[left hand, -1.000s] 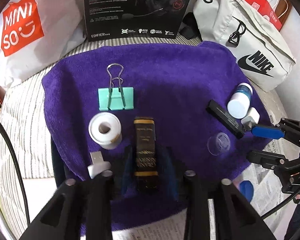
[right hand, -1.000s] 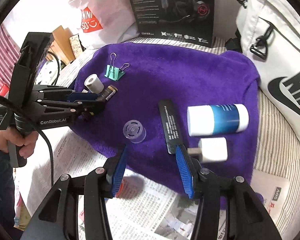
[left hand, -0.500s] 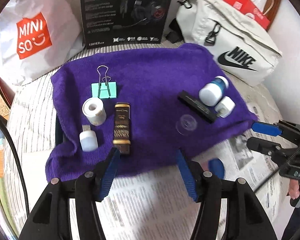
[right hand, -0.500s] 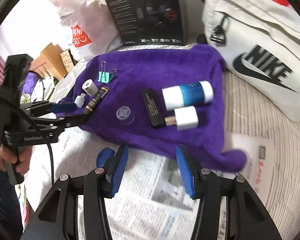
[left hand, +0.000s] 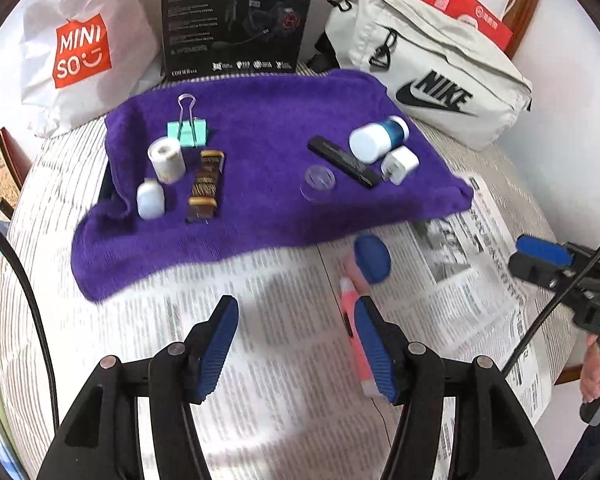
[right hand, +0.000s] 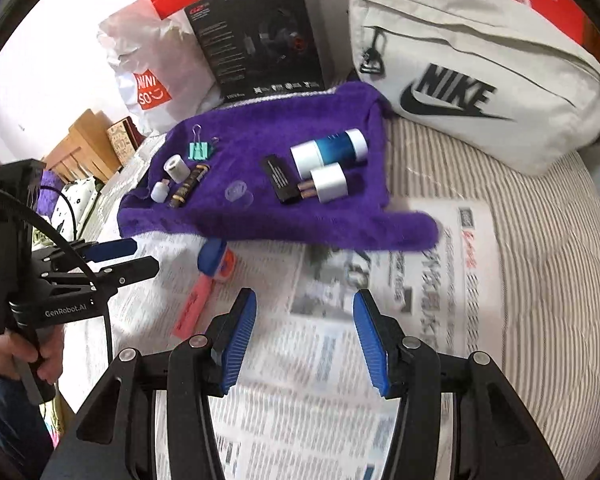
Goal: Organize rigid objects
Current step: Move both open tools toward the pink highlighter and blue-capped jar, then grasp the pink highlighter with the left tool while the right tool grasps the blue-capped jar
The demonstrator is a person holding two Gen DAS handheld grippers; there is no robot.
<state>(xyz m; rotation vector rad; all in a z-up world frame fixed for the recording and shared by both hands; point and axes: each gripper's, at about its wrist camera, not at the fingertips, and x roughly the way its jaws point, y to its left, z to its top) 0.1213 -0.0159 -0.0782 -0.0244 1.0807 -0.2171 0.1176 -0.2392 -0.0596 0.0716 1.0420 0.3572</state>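
Both grippers are off the towel [left hand: 268, 208] and over the newspaper [left hand: 284, 360]; nothing is held. Left gripper [left hand: 296, 344]: fingers half-wide, empty; they have just been opening, with nothing between them. Right gripper [right hand: 305, 340]: fingers partly apart, empty. Sorted things sit in two groups on the towel. Left group: binder clip [left hand: 188, 128], white roll [left hand: 166, 158], small white plug [left hand: 151, 200], brown stick [left hand: 207, 186]. Right group: blue-white bottle [left hand: 378, 138], black bar [left hand: 344, 162], charger [left hand: 399, 164]. The clear cup [left hand: 318, 182] sits between the groups. Still off the towel, on the newspaper: blue cap [left hand: 373, 258] and pink pen [left hand: 354, 320], touching or nearly so; the pen runs right beside the left gripper's right finger. Risks, as I judge them: 1) that finger could clip the pen when it moves and knock it or the cap away, since both are round and loose on slick paper. 2) The towel's near edge looks rumpled and hangs over the paper; dragging a finger through it could shift the towel, roll the bottle and tip the upright roll. 3) The clear cup is hard to see against the purple, so it is easy to sweep when reaching over it. 4) The two grippers are close at the cap and pen, so if both go for them they could collide or snag the left gripper's cable [right hand: 60, 232]. 5) Both views are blurred, so edge positions are unreliable for a fine grasp.
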